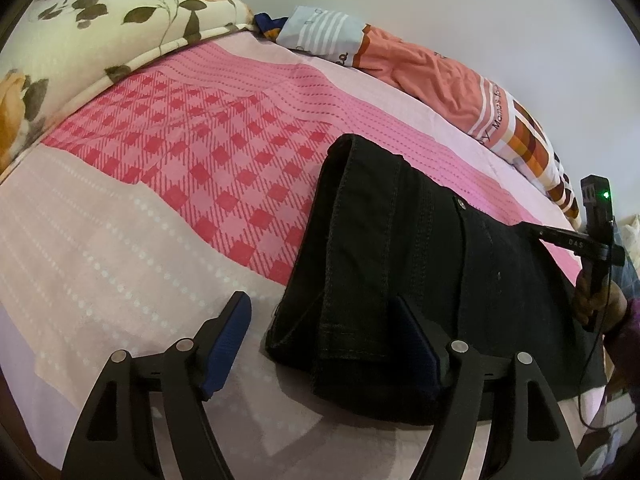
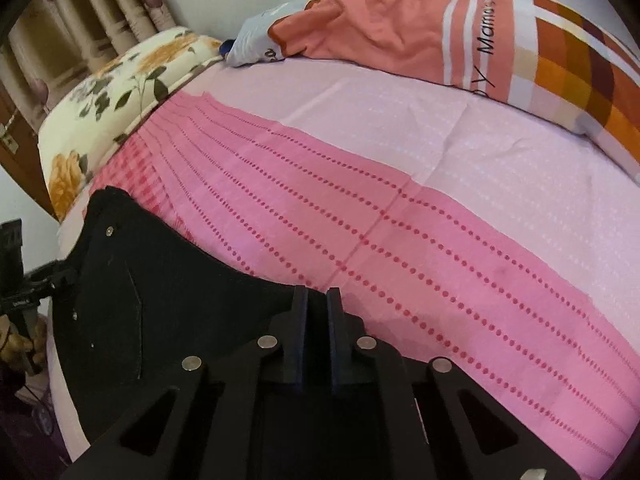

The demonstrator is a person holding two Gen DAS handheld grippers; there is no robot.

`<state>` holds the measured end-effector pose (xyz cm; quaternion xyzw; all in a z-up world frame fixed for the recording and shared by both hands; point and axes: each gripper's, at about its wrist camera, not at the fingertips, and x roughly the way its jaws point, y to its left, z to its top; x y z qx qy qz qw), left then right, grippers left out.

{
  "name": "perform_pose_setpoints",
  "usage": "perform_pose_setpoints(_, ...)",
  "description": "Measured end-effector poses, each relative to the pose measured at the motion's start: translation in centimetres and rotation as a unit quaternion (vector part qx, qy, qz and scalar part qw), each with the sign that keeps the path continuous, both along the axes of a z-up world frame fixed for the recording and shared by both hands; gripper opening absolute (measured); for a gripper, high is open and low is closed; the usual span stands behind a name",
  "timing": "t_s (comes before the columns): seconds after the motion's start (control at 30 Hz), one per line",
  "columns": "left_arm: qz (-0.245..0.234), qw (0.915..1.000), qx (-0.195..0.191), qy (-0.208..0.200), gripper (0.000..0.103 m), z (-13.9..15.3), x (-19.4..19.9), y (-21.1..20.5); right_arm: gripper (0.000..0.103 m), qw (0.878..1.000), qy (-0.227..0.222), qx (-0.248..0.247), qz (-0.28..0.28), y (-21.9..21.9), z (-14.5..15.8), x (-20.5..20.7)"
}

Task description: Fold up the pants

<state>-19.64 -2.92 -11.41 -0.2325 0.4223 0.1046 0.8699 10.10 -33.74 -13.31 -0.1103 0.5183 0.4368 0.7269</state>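
Left wrist view: the black pants (image 1: 400,248) lie on the bed (image 1: 120,248), already folded into a thick, compact stack near the bed's front edge, with stitched hems and a rivet showing on top. The left tool (image 1: 324,340) stands wide open and grips nothing; one blue pad (image 1: 228,344) rests over bare sheet, while the other sits against the near edge of the stack. Judging by this, the spread jaws straddle the stack's left corner so that they can close on it for a further fold or a tidy. At the far right, the right tool (image 1: 560,238) reaches in over the other side of the pants, held in the person's hand. A floral pillow (image 1: 100,32) and an orange blanket (image 1: 432,64) lie along the far side of the bed, well apart from the work.

Right wrist view: this shows what the first cannot, the right tool's jaws. They are nearly together, with a thin gap between the pads, at the right edge of the pants; dark cloth lies under them, but whether any is pinched I cannot tell. The pocket face of the pants is plainer here, while the left corner and the folded layers are hidden.
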Motion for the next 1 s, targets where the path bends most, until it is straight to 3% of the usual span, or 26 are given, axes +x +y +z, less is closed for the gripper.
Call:
perform_pose_setpoints(0.17,0.002,1.0,-0.001,-0.008,0.076,0.0,-0.2,0.3,0.009,0.999,0.019,0.028,-0.008,-0.6,-0.3,0.5)
perform_pose_setpoints(0.33,0.007,0.9999,-0.002,-0.008,0.076,0.3,-0.5,0.4,0.031,0.991,0.097,0.079,-0.053,-2.5,-1.1,2.9)
perform_pose_setpoints(0.47,0.0,0.9999,0.015,0.004,0.077,0.3,-0.1,0.3,0.036,0.988,0.081,0.079,-0.107,-3.6,-0.3,3.7)
perform_pose_setpoints(0.53,-0.001,0.9998,0.02,0.006,0.078,0.5,0.0,0.3,0.036,0.983,0.072,0.104,-0.13,-4.5,1.0,3.3)
perform_pose_setpoints(0.67,-0.002,0.9995,0.029,0.01,0.081,0.5,0.1,0.3,0.036,0.987,0.057,0.116,-0.099,-4.0,4.0,-0.5)
perform_pose_setpoints(0.77,-0.008,0.999,0.042,0.011,0.082,0.4,0.3,0.1,0.059,0.99,0.068,0.099,-0.071,-2.8,3.3,-3.2)
perform_pose_setpoints(0.87,-0.009,0.9984,0.053,0.016,0.084,0.3,0.6,0.2,0.061,0.994,0.065,0.048,-0.068,-1.8,1.0,-4.1)
perform_pose_setpoints(0.93,-0.005,0.9976,0.065,0.022,0.091,0.2,0.8,0.3,0.06,0.992,0.072,0.06,-0.086,-2.1,1.3,-3.7)
perform_pose_setpoints(1.0,-0.006,0.9982,0.055,0.023,0.091,0.3,0.9,0.6,0.06,0.986,0.089,0.09,-0.107,-3.0,2.4,-3.4)
